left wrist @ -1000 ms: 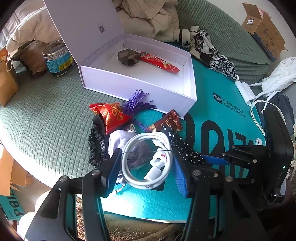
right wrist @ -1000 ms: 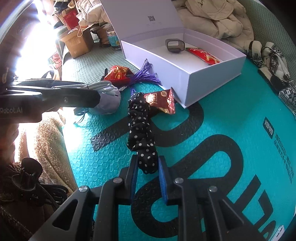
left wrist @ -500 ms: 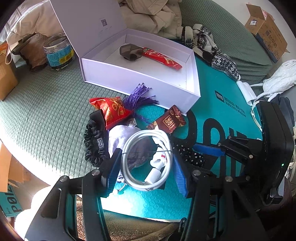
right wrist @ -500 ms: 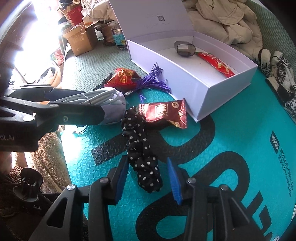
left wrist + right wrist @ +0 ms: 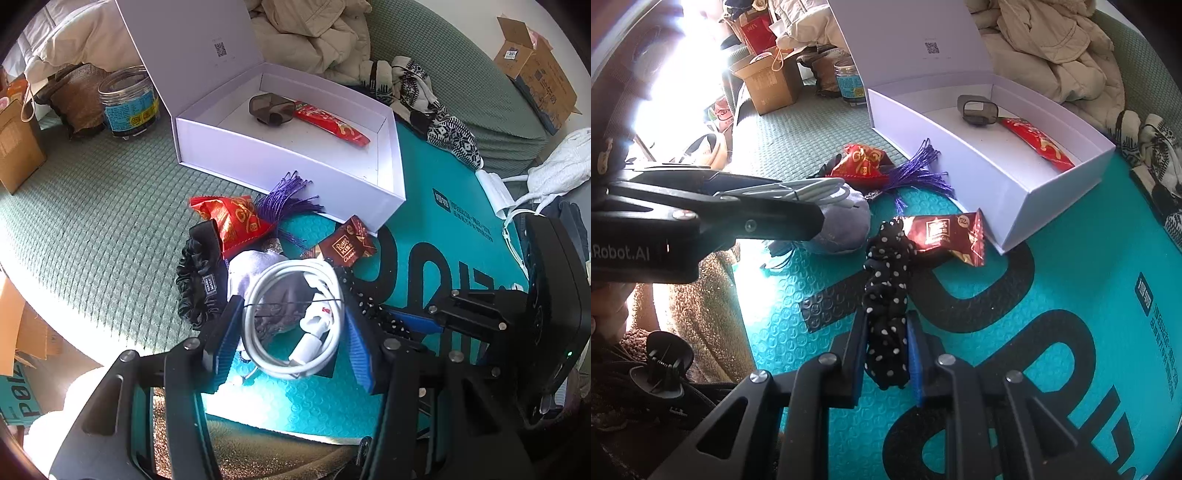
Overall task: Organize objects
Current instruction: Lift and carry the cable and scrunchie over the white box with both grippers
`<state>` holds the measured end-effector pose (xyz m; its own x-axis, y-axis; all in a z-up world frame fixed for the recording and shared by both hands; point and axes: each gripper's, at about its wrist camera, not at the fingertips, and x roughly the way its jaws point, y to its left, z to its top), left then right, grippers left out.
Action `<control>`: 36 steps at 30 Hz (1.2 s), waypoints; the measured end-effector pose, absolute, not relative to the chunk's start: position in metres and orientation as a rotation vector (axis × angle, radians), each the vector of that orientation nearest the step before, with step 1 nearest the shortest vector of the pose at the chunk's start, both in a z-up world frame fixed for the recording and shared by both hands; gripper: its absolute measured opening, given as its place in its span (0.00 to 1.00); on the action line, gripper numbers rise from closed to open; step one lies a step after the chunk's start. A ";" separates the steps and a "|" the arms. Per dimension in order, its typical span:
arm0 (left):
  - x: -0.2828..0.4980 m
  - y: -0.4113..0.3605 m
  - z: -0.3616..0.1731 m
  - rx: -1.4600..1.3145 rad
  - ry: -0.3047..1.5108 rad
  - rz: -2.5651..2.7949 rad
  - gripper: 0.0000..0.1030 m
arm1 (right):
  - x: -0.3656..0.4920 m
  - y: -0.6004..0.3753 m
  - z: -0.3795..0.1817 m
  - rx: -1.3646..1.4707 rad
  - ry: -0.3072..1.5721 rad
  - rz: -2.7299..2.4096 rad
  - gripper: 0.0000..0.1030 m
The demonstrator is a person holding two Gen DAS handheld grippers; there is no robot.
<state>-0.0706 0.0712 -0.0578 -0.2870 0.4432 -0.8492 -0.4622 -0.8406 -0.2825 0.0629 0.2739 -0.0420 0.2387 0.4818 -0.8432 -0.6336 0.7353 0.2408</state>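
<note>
My left gripper (image 5: 291,325) is shut on a coiled white cable (image 5: 321,321) and holds it above a grey pouch (image 5: 247,269). My right gripper (image 5: 886,339) is shut on a black polka-dot scrunchie (image 5: 886,280) that lies on the teal mat (image 5: 1052,280). An open white box (image 5: 388,177) holds a dark case (image 5: 269,107) and a red snack stick (image 5: 332,122). In front of the box lie a red pouch (image 5: 232,218) with a purple tassel (image 5: 291,199), a chocolate packet (image 5: 347,247) and a black scrunchie (image 5: 195,280).
A jar (image 5: 127,103) and cardboard boxes (image 5: 14,147) stand at the left on the green cover. Patterned socks (image 5: 436,110) and a beige coat (image 5: 314,22) lie behind the box. White cloth and cables (image 5: 546,173) lie at the right.
My right gripper opened around the polka-dot scrunchie half a second ago and has now shut on it again. My left gripper still holds the cable and has moved slightly towards the box.
</note>
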 end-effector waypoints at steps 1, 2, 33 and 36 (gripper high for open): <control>-0.071 0.070 -0.057 -1.407 0.020 2.153 0.49 | 0.062 0.273 -0.040 -0.158 1.084 0.769 0.18; -0.071 0.068 -0.055 -1.405 0.017 2.159 0.49 | 0.061 0.273 -0.037 -0.154 1.078 0.771 0.18; -0.071 0.069 0.006 -1.290 0.081 2.221 0.49 | 0.066 0.261 0.044 -0.193 0.878 0.776 0.18; -0.076 0.075 0.014 -1.273 0.097 2.228 0.49 | 0.073 0.258 0.049 -0.197 0.860 0.768 0.18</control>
